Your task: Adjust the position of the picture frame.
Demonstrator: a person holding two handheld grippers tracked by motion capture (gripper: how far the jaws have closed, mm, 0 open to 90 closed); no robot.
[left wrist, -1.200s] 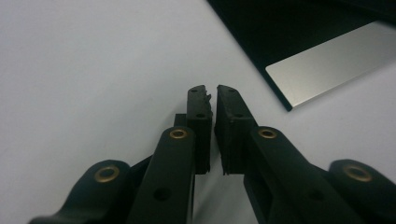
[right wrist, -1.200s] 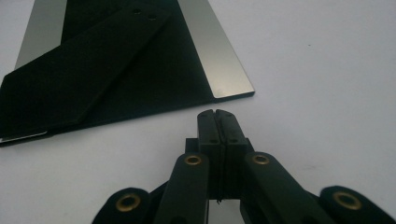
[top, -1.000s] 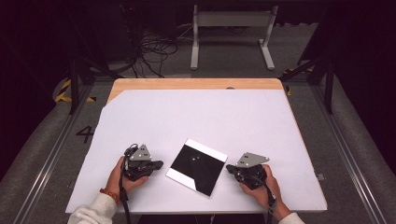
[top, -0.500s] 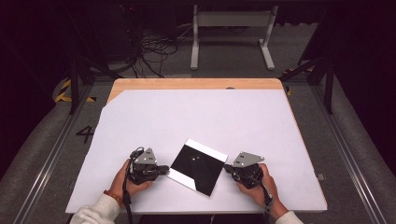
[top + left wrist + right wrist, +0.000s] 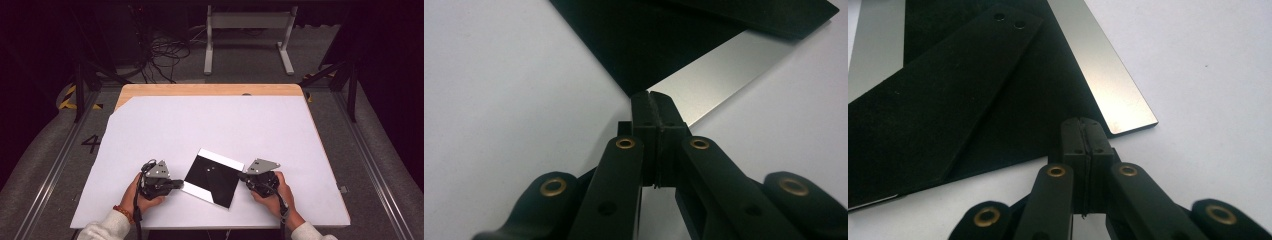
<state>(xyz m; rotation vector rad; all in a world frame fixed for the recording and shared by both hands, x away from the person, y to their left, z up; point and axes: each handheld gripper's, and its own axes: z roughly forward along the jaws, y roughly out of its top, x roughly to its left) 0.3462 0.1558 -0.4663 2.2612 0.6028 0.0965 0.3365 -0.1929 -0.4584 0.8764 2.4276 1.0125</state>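
A flat black square sheet [image 5: 212,177] with shiny silver strips along two edges lies turned like a diamond near the table's front. In the right gripper view a black flap [image 5: 948,95] with two small holes lies folded over it. My left gripper [image 5: 176,184] is shut, and its tips meet the sheet's left corner, where black [image 5: 649,45] joins a silver strip [image 5: 714,75]. My right gripper [image 5: 243,176] is shut too, its tips [image 5: 1083,125] at the sheet's right edge beside the end of a silver strip [image 5: 1108,85]. Nothing shows between either pair of jaws.
A white cover [image 5: 215,125] spreads over the wooden table [image 5: 200,90]. Beyond the far edge are cables [image 5: 160,55] and a metal stand [image 5: 247,35] on the dark floor. A hand holds each gripper from the bottom edge.
My left gripper has edged a little to the right, up to the sheet's corner. The right gripper and the sheet have stayed put.
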